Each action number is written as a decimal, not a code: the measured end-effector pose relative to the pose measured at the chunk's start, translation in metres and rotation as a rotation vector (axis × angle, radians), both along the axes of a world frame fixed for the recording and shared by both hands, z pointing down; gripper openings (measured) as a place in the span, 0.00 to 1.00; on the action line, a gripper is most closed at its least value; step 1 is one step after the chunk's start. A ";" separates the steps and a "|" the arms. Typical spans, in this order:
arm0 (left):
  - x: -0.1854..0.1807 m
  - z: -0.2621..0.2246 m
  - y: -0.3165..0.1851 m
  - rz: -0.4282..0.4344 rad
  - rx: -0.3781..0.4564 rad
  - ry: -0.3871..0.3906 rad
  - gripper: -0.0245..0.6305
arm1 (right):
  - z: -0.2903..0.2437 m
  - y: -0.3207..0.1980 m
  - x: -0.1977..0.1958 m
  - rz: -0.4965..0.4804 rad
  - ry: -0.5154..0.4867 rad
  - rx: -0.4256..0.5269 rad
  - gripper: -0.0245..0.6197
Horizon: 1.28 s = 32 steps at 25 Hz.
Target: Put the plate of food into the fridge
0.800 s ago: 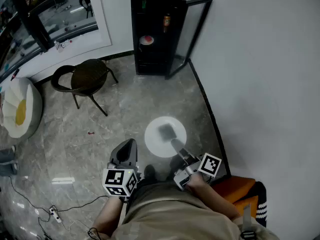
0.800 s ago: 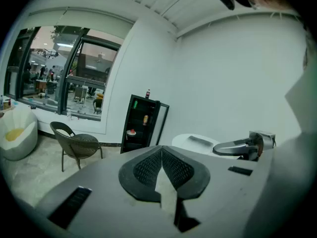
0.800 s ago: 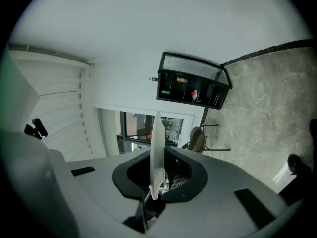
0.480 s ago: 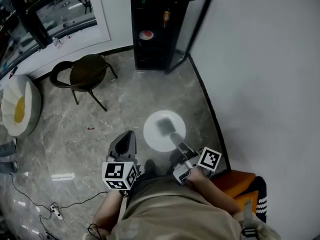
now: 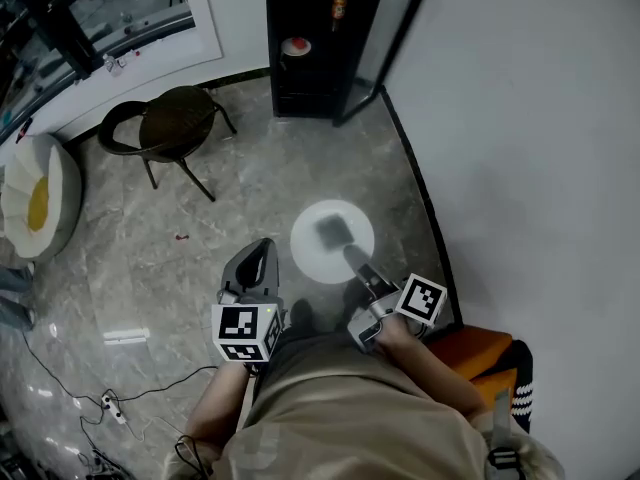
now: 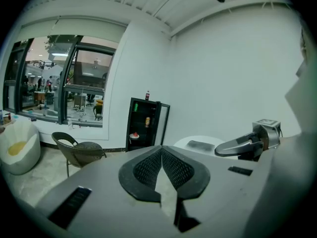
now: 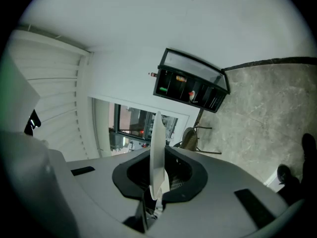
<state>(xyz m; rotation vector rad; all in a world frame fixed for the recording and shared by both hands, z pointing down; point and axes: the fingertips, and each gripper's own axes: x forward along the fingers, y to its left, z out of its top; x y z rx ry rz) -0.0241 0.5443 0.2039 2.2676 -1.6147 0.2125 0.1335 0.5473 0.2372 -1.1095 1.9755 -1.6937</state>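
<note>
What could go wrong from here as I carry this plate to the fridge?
1. The right gripper grips the plate by one edge only; it may tilt and the food slide off.
2. A small dish already sits on a shelf of the fridge; the plate could knock it.
3. Its open door stands beside the path and could be clipped.

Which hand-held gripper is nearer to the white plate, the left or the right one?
Right. The right hand-held gripper clamps the rim of the white plate; the left hand-held gripper hangs apart, to the plate's left.
</note>
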 end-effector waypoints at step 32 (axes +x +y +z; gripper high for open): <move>0.020 0.007 -0.053 -0.035 -0.036 -0.093 0.05 | 0.005 -0.065 0.012 -0.073 -0.308 -0.064 0.10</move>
